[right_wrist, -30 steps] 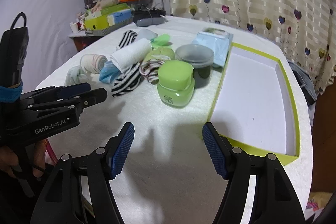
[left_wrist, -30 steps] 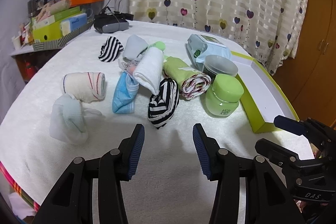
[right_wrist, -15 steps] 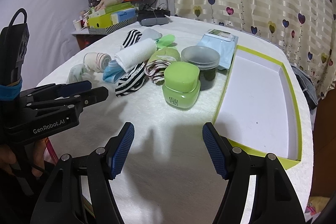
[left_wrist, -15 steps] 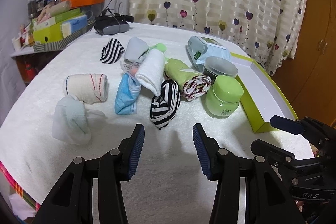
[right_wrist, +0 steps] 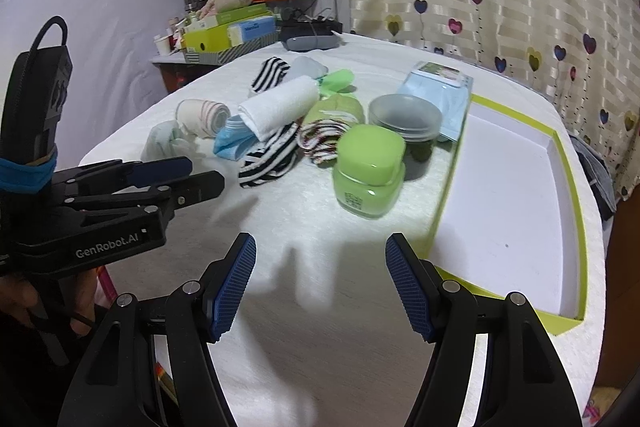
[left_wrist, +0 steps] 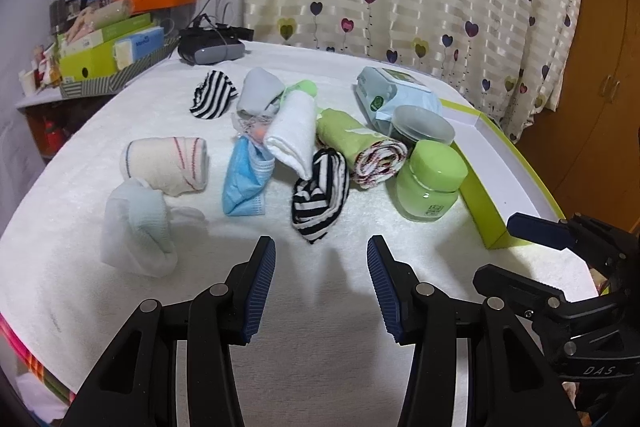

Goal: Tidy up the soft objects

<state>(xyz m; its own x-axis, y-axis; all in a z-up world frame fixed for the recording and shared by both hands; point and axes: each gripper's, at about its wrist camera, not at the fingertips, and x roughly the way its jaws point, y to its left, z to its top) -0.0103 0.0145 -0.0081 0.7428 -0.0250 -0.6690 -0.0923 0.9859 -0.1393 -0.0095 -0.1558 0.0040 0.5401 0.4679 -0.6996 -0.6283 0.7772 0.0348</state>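
Two open claws above rolled socks and cloths on a white terry-covered table (left_wrist: 320,367).

Left wrist view: the left claw (left_wrist: 321,281) gapes wide and empty, just short of a black-and-white striped rolled sock (left_wrist: 319,195); the pile sits slightly farther off than before.
Right wrist view: the right claw (right_wrist: 321,281) is wide, empty, facing a glossy green square-lidded jar (right_wrist: 369,171) beside a shallow lime-rimmed white cardboard tray (right_wrist: 570,195).

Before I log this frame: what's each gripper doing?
Left gripper: open, holding nothing.
Right gripper: open, holding nothing.
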